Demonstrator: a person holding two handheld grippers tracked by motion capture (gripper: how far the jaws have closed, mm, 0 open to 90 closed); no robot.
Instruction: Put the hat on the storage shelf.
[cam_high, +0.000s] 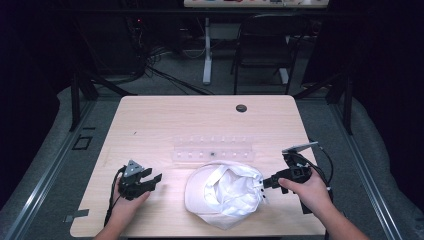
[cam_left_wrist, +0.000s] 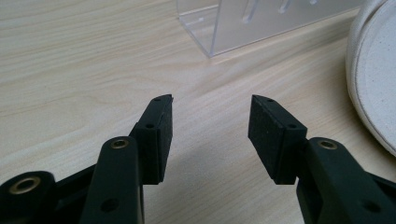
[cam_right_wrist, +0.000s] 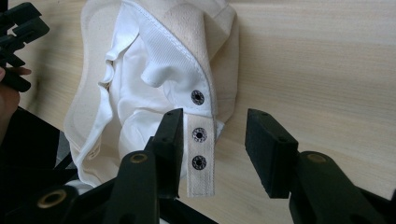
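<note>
A white cap (cam_high: 222, 192) lies upside down near the table's front edge, its lining showing. Its snap strap (cam_right_wrist: 200, 154), with three dark snaps, lies flat on the wood and points toward my right gripper (cam_right_wrist: 212, 126). That gripper (cam_high: 266, 183) is open, its jaws standing either side of the strap end without closing on it. My left gripper (cam_high: 154, 179) rests to the left of the cap, open and empty (cam_left_wrist: 210, 112), with the cap's brim (cam_left_wrist: 373, 70) off to its right.
A clear acrylic rack (cam_high: 212, 150) with a row of slots stands just behind the cap (cam_left_wrist: 243, 23). The wooden table (cam_high: 150, 125) has a cable hole (cam_high: 241, 108) at the back. A chair (cam_high: 265, 45) and a desk leg stand beyond it.
</note>
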